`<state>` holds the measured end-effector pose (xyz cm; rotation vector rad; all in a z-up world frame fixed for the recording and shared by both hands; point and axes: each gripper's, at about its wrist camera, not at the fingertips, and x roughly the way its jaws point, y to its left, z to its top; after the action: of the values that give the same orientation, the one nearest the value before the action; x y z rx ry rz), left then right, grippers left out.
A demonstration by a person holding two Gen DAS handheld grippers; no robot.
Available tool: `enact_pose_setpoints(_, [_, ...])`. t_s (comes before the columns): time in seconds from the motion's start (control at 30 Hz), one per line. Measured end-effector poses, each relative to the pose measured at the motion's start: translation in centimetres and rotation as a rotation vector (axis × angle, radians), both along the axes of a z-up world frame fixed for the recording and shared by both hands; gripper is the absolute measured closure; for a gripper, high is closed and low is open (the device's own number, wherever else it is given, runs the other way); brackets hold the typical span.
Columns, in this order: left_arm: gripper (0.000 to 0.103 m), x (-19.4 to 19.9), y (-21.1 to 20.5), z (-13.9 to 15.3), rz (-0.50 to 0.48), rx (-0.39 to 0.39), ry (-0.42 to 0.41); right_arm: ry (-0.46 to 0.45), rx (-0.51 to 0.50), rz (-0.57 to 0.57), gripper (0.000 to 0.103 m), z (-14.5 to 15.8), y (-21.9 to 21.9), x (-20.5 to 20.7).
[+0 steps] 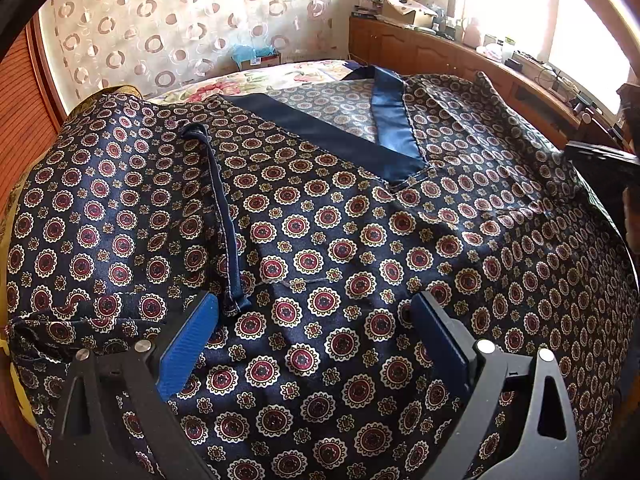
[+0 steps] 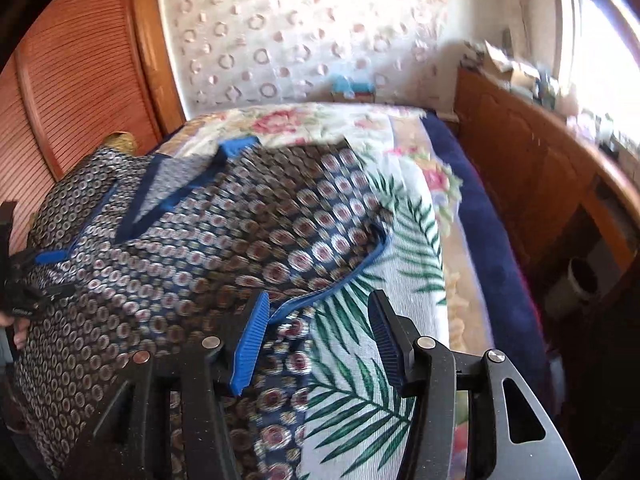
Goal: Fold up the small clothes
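A dark navy top (image 1: 320, 240) printed with red and cream medallions lies spread on the bed, its plain blue V-neck band (image 1: 360, 136) toward the far side. One sleeve with a blue cuff (image 1: 228, 216) lies folded across the left part. My left gripper (image 1: 316, 320) is open just above the lower body of the top. In the right wrist view the same top (image 2: 200, 240) covers the left half, its blue-trimmed sleeve edge (image 2: 348, 276) running toward my right gripper (image 2: 318, 320), which is open over that edge and holds nothing. The left gripper (image 2: 44, 276) shows at the far left.
The bed carries a floral and palm-leaf cover (image 2: 360, 360) with a dark blue border (image 2: 492, 240). A wooden cabinet (image 2: 540, 180) cluttered with items stands along the right by the window. A louvred wooden door (image 2: 80, 80) is on the left. A patterned curtain (image 1: 180, 32) hangs behind.
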<state>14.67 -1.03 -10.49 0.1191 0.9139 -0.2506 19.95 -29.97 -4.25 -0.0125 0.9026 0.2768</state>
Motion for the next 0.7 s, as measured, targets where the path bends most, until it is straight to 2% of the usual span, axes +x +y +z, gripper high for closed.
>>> enact_pose_setpoints(0.23, [0.006,0.0,0.0,0.0,0.000,0.000,0.000,0.087,0.100,-0.038,0.050,-2.6,-0.5,3.0])
enact_pose_setpoints(0.33, [0.006,0.0,0.0,0.0,0.000,0.000,0.000,0.089,0.106,-0.024,0.062,-2.7,0.0,4.1])
enact_pose_setpoints(0.4, [0.006,0.0,0.0,0.0,0.000,0.000,0.000,0.094,0.107,-0.015,0.088,-2.9,0.5,5.0])
enact_pose_setpoints(0.47, [0.006,0.0,0.0,0.0,0.000,0.000,0.000,0.094,0.106,-0.001,0.096,-2.3,-0.3,5.4])
enact_pose_setpoints(0.7, [0.006,0.0,0.0,0.0,0.000,0.001,0.000,0.003,0.105,0.089,0.100,-0.3,3.0,5.7])
